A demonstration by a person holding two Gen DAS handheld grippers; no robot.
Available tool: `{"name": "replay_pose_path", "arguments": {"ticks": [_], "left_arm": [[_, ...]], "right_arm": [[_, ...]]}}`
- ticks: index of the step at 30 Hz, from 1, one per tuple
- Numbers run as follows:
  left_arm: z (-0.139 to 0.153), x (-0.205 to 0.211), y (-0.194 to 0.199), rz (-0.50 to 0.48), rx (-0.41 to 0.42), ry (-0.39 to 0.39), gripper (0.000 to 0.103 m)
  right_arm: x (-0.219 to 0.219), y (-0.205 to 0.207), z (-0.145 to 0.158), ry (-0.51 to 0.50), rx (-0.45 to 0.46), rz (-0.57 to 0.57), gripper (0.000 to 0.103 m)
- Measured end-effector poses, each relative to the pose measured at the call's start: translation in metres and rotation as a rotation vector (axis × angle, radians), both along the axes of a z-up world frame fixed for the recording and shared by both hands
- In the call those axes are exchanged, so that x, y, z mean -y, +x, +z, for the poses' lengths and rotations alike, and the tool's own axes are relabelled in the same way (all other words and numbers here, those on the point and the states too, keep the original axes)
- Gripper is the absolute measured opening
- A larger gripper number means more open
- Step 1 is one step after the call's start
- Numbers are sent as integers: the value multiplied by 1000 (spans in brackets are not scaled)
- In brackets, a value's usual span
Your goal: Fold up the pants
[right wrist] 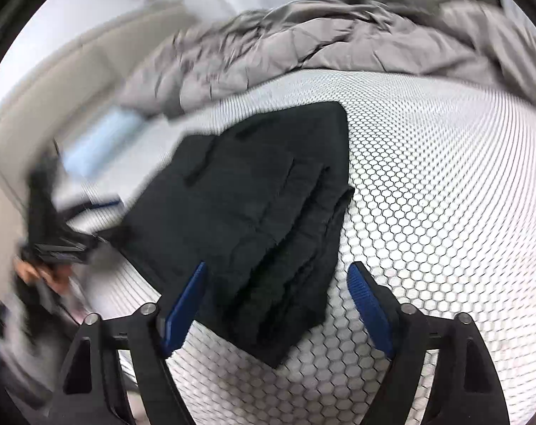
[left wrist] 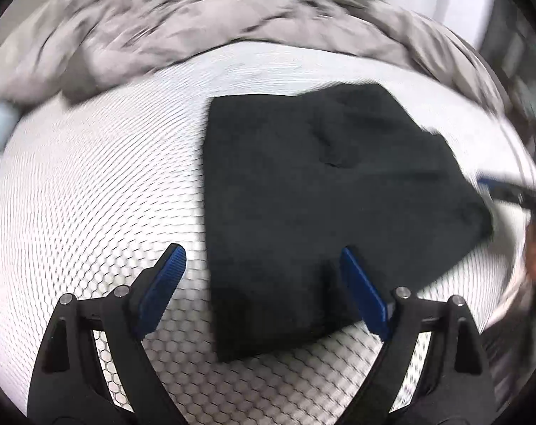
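The black pants [left wrist: 303, 184] lie folded into a compact stack on the white honeycomb-patterned mattress [left wrist: 90, 177]. In the left wrist view my left gripper [left wrist: 261, 249] hovers open over the stack's near edge, with nothing pressed between its blue pads. In the right wrist view the pants [right wrist: 253, 205] show layered folds along their right side. My right gripper [right wrist: 277, 265] stands open above their near corner and holds nothing. Each view is blurred at the side where the other gripper shows.
A crumpled grey duvet [left wrist: 197, 24] is heaped along the far side of the mattress. A light blue item [right wrist: 101, 141] lies by the beige headboard [right wrist: 55, 81]. A hand [right wrist: 37, 272] holding the other gripper shows at the left edge.
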State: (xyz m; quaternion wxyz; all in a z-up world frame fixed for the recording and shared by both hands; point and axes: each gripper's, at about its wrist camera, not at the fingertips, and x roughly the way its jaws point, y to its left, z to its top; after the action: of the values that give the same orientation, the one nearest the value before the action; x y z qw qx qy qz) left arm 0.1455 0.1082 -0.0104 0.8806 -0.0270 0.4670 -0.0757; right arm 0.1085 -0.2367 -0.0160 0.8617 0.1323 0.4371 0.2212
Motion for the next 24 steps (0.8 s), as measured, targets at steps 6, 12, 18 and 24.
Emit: {"name": "replay_pose_path", "arguments": {"ticks": [6,12,18,24], "left_arm": [[-33,-41,25,167,-149,-251,87],[-27,-23,21,86,-78,-301,65],[4,-9,7,64,46,-184,33],[-4,-4,13,119,28,-114,46]], "right_arm": [[16,34,-39,196,-177,-85,86],[-1,50,-40,192,-173,-96,46],[-19,40,5,145,11,-71,29],[-20,58,-20,-63,-98,-195,60]]}}
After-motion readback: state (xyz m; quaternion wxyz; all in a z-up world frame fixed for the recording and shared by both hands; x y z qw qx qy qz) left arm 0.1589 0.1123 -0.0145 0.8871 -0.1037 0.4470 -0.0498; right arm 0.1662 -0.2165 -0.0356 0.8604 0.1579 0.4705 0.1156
